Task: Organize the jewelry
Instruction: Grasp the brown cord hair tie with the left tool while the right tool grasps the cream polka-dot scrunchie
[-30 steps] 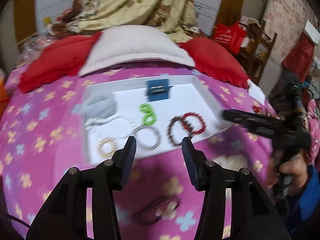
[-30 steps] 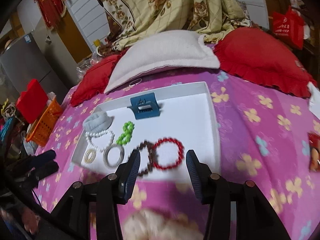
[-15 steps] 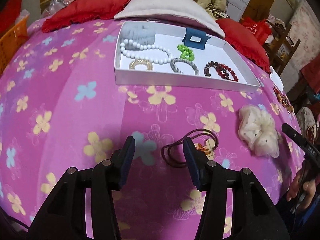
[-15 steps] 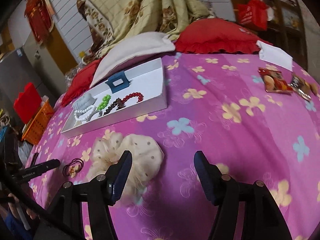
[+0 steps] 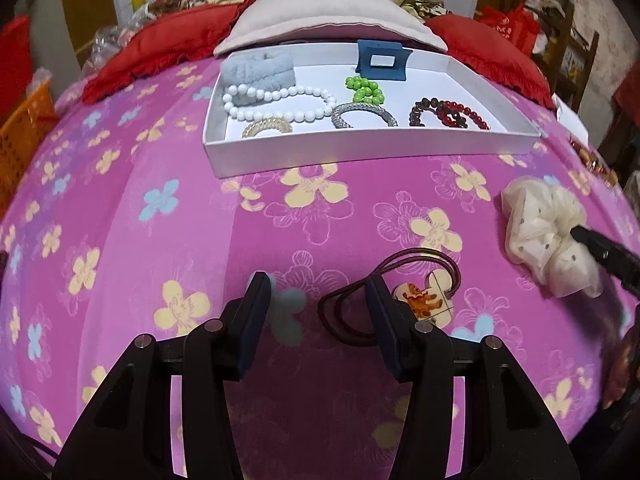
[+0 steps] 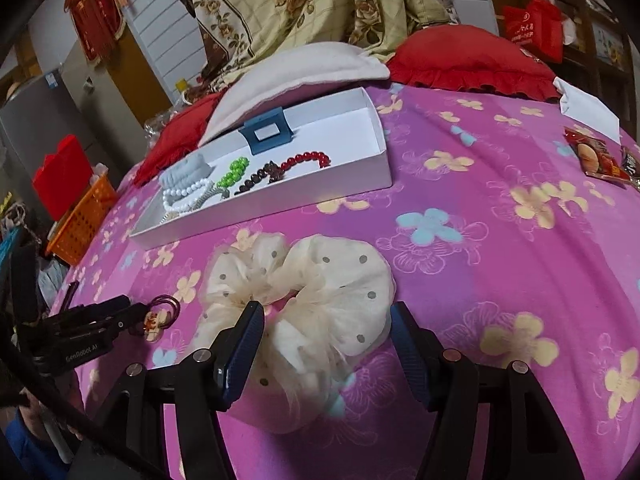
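Pink flowered bedspread, red pillows behind. White tray holds white bead necklace, green beads, blue claw clip, dark red bracelets. Left gripper: jaws apart, low over the spread, right finger at a brown hair tie with cartoon charm. Right gripper: jaws wide apart, straddling the near part of a cream dotted scrunchie, not clamped. Both lie outside the tray, near its front wall.
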`<action>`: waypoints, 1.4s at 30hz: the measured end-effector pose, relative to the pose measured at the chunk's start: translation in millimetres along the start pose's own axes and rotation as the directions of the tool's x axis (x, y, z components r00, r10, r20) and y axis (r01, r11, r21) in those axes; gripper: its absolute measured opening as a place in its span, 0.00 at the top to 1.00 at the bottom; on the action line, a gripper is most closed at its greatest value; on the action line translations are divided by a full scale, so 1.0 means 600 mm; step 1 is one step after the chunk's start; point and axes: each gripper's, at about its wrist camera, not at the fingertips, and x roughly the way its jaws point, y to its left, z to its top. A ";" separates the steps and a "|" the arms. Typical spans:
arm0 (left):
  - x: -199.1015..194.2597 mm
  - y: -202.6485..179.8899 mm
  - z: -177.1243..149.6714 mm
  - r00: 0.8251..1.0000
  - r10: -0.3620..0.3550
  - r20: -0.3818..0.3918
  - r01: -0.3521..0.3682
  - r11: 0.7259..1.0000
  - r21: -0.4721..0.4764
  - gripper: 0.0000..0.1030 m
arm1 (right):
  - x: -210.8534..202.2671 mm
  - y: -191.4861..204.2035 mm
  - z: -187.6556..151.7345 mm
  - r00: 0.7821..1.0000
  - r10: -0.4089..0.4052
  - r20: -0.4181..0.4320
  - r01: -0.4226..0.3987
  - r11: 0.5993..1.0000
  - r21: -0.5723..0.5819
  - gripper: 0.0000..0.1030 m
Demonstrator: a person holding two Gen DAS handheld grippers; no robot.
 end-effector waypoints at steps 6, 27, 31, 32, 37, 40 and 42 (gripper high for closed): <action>0.004 -0.009 -0.005 0.999 -0.001 0.043 0.001 1.000 -0.007 0.39 | 0.015 0.021 0.006 0.999 -0.032 -0.016 0.032 0.999 -0.042 0.35; -0.041 -0.052 -0.018 0.981 -0.189 0.049 0.189 0.982 0.001 0.31 | 0.030 0.043 0.009 0.994 -0.105 -0.021 0.103 0.992 -0.078 0.29; -0.020 -0.087 -0.011 0.985 -0.168 0.022 0.166 0.983 0.078 0.51 | 0.031 0.046 0.008 0.994 -0.109 -0.021 0.107 0.991 -0.081 0.29; -0.015 -0.089 -0.011 0.985 -0.169 0.014 0.168 0.982 0.085 0.55 | 0.031 0.046 0.008 0.994 -0.111 -0.022 0.109 0.991 -0.084 0.29; 0.000 -0.097 -0.005 0.987 -0.157 0.016 0.155 0.983 0.097 0.57 | 0.036 0.055 0.008 0.990 -0.136 -0.028 0.132 0.985 -0.108 0.28; 0.001 -0.099 -0.007 0.989 -0.146 0.020 0.144 0.985 0.100 0.57 | 0.040 0.063 0.007 0.986 -0.164 -0.033 0.158 0.978 -0.133 0.29; -0.001 -0.105 -0.012 0.991 -0.129 0.022 0.126 0.986 0.113 0.62 | 0.039 0.072 0.004 0.986 -0.165 -0.025 0.159 0.974 -0.160 0.46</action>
